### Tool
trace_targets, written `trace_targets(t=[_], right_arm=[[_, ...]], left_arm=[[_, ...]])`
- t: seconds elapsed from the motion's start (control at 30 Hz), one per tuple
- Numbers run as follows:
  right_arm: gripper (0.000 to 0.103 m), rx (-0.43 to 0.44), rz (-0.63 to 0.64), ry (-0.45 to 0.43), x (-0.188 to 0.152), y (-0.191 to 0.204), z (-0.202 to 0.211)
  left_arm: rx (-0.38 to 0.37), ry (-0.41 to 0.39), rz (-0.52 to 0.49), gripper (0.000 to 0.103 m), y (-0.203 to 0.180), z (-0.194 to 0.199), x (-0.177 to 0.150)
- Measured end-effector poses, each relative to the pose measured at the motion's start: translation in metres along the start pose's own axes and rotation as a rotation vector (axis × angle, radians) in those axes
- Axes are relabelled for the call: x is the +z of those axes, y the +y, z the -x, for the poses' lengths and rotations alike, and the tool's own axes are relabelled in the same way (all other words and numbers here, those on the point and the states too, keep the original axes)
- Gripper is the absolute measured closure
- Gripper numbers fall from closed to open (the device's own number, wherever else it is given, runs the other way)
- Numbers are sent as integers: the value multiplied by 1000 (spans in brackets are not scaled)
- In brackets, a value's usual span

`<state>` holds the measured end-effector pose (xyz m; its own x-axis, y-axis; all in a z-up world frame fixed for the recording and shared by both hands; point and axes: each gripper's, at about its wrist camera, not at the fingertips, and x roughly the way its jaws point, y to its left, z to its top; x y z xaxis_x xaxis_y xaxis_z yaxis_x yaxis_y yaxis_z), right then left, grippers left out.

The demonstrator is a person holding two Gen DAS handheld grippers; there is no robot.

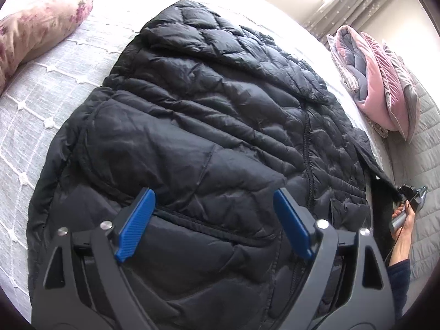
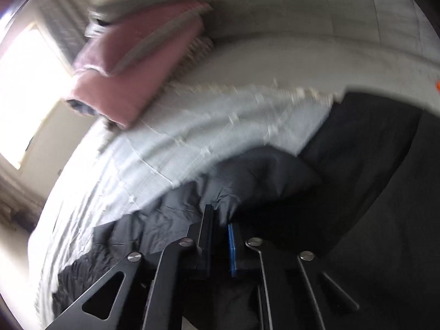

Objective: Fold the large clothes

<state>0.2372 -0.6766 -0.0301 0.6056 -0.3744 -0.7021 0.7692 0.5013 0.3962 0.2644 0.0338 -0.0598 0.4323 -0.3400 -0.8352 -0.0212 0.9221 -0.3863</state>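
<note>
Lying across the bed (image 1: 41, 104), on its pale checked cover, a black quilted puffer jacket (image 1: 198, 126) takes up most of the middle of the mattress, its zip running down the front and its collar end pointing toward the far edge. At the far left corner of the bed sits a floral pillow (image 1: 35, 35), well apart from the jacket. Nearer, the left hand-held gripper (image 1: 214, 214) hovers over the lower part of the jacket with its blue pads (image 1: 136, 225) spread wide; nothing is between them, and whether they touch the fabric cannot be told.

Moving right, the jacket's right edge hangs over the side of the bed. There a person's hand (image 1: 401, 220), in a dark sleeve, holds the right hand-held gripper (image 1: 409, 192) just beside the jacket's dangling corner. In its own blurred view this right hand-held gripper (image 2: 220, 220) has its jaws pressed together, and a fold of the jacket's dark cloth (image 2: 247, 181) is pinched between them at the bed's edge.

Farther right, beyond the bed's far right corner, a folded pink and grey quilt (image 1: 376, 82) rests on a grey padded surface (image 1: 429, 148), with a grey curtain (image 1: 357, 2) behind it.
</note>
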Motion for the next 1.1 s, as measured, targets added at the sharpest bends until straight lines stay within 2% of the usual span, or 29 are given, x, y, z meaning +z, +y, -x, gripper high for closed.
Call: trace_targets(t=[0.13,0.2,0.27,0.37,0.43,0.57,0.73,0.83,0.9,1.0,1.1], right_arm=[[96,32,202,-172,-7,20,38],[97,50,207,-213,-8,24,52],[97,43,160,-178,-6,20,51],[97,-12,127,-92,-5,14,37],[98,1,96,-79,-10,13,41],[98,32,140,-117,-14,38,59],[98,136,293,-225,-21,119,111],[98,271,442,-267,-48,182,149],[98,337,575,-287,-82,226,167],[98,411,758,-257,-147,289,178],[98,475,902,-190,-219,341,174]], left_arm=[[-3,-8,-17,15,-4,1,-1],[-6,-12,-14,15,-3,2,0],[-8,-10,-2,15,1,2,2],[-21,-11,18,15,6,4,5],[-31,-21,32,15,11,8,8],[-33,-58,61,15,25,20,17],[-16,-112,111,15,47,37,29],[-39,-108,145,15,59,39,33],[-44,-107,161,15,64,39,35],[-56,-109,173,15,70,41,37],[-81,-111,191,15,77,42,39]])
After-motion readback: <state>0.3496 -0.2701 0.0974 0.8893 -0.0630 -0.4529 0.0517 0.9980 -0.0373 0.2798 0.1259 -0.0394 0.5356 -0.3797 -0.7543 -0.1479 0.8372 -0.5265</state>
